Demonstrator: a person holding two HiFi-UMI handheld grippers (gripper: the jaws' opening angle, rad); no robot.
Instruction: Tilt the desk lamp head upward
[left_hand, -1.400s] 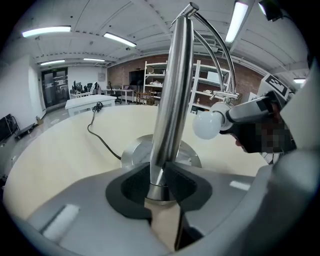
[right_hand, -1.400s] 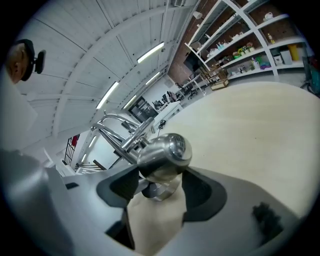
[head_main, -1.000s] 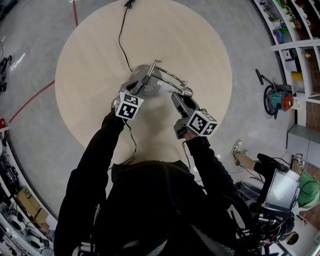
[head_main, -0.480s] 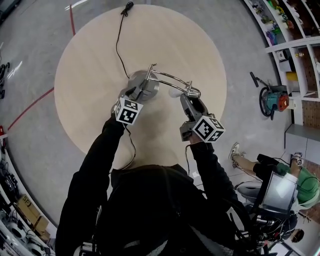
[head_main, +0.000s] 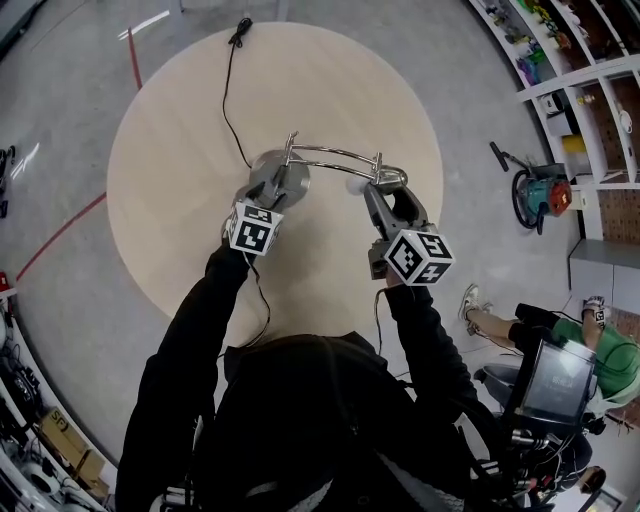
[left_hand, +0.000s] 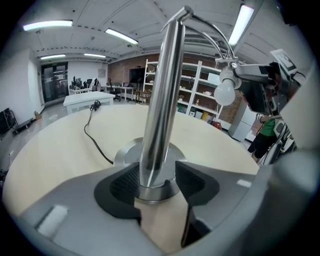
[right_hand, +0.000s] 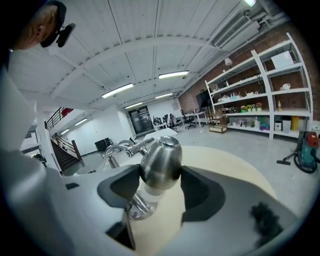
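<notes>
A steel desk lamp stands on a round wooden table (head_main: 330, 90). Its disc base (head_main: 285, 172) carries an upright pole (left_hand: 160, 115), and an arched arm runs to the lamp head (right_hand: 161, 160) with its white bulb (left_hand: 224, 92). My left gripper (head_main: 268, 188) reaches down to the foot of the pole. Its jaws have just been opening: the pole stands between the pads of the left gripper (left_hand: 157, 182), with a thin gap beside it. My right gripper (head_main: 382, 190) is shut on the rounded metal lamp head, and in the right gripper view both pads of the right gripper (right_hand: 160, 175) press its sides.
The lamp's black cable (head_main: 228, 100) runs from the base to the table's far edge. White shelves (head_main: 590, 90) line the right wall. A teal and orange machine (head_main: 540, 195) sits on the floor there. A seated person (head_main: 590, 360) is at lower right.
My right gripper has lifted and rolled with the lamp head in it, carrying it away from the base. The left gripper has stayed at the foot of the pole.
</notes>
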